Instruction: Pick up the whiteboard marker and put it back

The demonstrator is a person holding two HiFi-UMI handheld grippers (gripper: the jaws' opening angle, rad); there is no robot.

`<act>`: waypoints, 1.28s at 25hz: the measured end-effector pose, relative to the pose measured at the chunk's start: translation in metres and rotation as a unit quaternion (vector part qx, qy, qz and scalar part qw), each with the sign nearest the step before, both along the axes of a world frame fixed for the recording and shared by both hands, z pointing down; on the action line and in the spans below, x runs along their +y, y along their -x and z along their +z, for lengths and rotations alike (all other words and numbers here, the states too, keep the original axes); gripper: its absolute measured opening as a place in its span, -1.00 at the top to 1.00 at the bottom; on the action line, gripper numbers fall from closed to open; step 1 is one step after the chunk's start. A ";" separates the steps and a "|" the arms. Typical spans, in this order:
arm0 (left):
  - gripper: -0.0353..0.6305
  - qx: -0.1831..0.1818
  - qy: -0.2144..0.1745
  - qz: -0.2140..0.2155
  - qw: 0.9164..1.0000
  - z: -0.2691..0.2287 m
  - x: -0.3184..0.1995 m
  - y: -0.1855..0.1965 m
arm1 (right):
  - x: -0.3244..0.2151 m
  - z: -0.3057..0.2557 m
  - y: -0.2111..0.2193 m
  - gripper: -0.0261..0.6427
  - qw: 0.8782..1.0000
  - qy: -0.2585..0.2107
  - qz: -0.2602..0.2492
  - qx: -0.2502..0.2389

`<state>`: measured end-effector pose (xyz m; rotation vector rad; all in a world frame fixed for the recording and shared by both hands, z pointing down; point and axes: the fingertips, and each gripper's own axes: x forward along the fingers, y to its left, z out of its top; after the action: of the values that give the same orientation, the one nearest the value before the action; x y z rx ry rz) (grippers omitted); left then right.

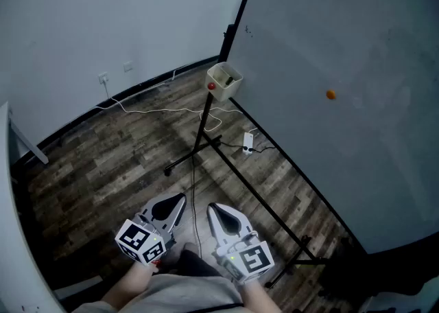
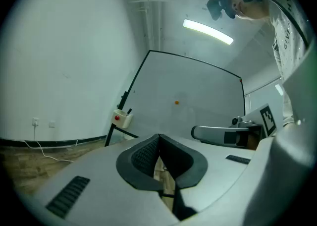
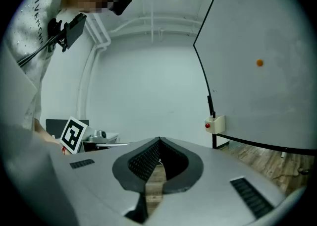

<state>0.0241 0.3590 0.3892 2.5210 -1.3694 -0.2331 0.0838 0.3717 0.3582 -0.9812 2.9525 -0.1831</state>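
A cream holder box (image 1: 224,81) with a red button hangs on the whiteboard stand's left post. A dark whiteboard marker (image 2: 130,111) sticks up out of it; the right gripper view also shows the marker (image 3: 214,114) and the holder box (image 3: 216,124). Both grippers are held low and level near the person's body, far short of the box. My left gripper (image 1: 181,198) is shut with nothing between its jaws. Beside it, my right gripper (image 1: 212,207) is shut and also holds nothing.
The large whiteboard (image 1: 343,64) stands at the right and carries an orange magnet (image 1: 331,95). Its black stand legs (image 1: 206,141) cross the wooden floor. A power strip (image 1: 247,142) and white cable (image 1: 158,109) lie near them. A white table edge (image 1: 8,167) is at the left.
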 end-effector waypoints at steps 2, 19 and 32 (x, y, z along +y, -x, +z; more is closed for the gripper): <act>0.85 0.000 0.000 -0.002 1.000 0.001 -0.011 -0.001 | -0.011 0.000 0.000 0.87 1.000 -0.001 -0.001 0.001; 0.85 -0.006 -0.003 -0.026 1.000 -0.003 -0.096 -0.021 | -0.101 0.004 -0.016 0.87 1.000 -0.004 -0.029 0.008; 0.85 -0.006 -0.002 -0.008 1.000 0.007 -0.130 -0.050 | -0.132 0.008 -0.028 0.86 1.000 0.007 -0.029 -0.009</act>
<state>0.0742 0.2285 0.3960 2.5190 -1.3945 -0.2239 0.1121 0.2393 0.3666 -0.8902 2.9688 -0.2142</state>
